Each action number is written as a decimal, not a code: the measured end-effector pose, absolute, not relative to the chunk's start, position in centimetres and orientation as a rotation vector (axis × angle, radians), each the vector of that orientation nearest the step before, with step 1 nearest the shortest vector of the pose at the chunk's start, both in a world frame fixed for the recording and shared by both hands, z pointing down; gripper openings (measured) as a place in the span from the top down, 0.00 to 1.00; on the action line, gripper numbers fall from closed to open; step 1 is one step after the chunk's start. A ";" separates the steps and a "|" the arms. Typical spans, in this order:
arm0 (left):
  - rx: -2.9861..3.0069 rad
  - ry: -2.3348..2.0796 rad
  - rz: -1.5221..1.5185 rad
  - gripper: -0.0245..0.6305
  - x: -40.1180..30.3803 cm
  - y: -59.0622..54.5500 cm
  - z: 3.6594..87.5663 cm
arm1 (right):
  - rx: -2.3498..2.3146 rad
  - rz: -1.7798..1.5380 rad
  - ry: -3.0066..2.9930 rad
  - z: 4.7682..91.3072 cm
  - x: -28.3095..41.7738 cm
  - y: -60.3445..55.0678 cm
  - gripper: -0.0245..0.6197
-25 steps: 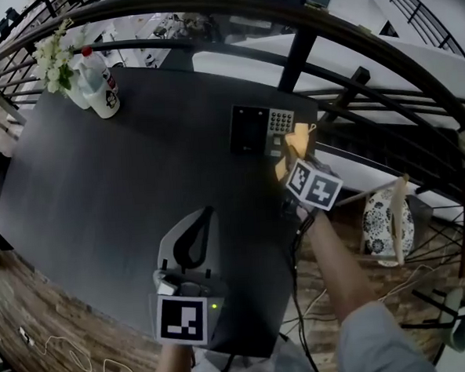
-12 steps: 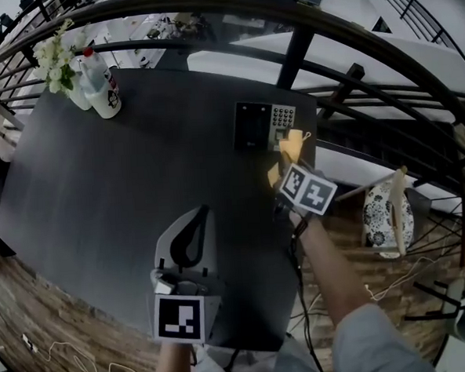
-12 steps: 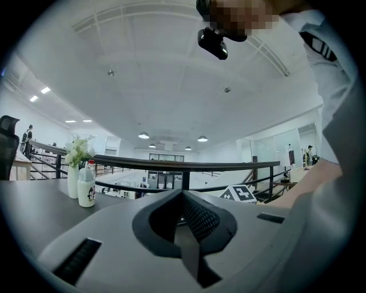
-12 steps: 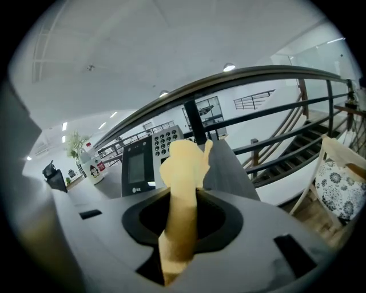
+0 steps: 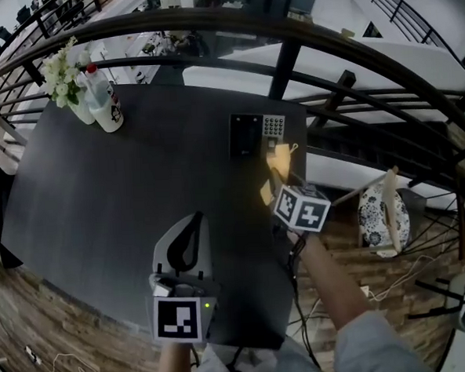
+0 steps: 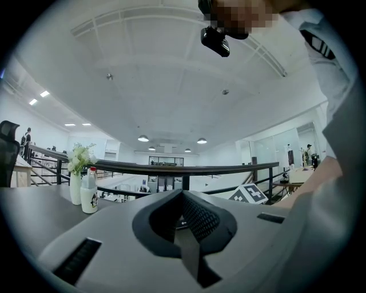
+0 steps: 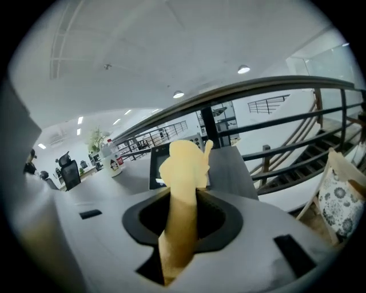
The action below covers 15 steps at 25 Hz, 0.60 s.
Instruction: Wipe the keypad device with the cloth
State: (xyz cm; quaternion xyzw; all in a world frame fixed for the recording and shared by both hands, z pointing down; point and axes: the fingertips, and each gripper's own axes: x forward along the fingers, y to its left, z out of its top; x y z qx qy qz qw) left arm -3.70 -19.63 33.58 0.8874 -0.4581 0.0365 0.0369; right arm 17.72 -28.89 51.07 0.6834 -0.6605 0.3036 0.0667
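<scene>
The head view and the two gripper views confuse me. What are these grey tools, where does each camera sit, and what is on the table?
There is no robot: a person holds a two-jaw tool in each hand. The head view comes from a camera on the person's head, looking down on a dark table. Each gripper view comes from a camera on that tool. The right gripper is shut on a yellow cloth, near the keypad device. The left gripper is shut and empty. At the far corner stand a bottle and a vase of flowers.
</scene>
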 end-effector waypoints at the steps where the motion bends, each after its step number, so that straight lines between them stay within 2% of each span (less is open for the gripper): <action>1: 2.725 -1.408 0.106 0.95 -3.7 -19.5 33.3 | 2.048 0.883 -2.009 50.4 17.4 -28.4 0.80; 15: 2.768 -1.438 0.043 0.95 -3.6 -18.3 28.4 | 1.954 0.685 -2.227 40.7 14.2 -20.4 0.80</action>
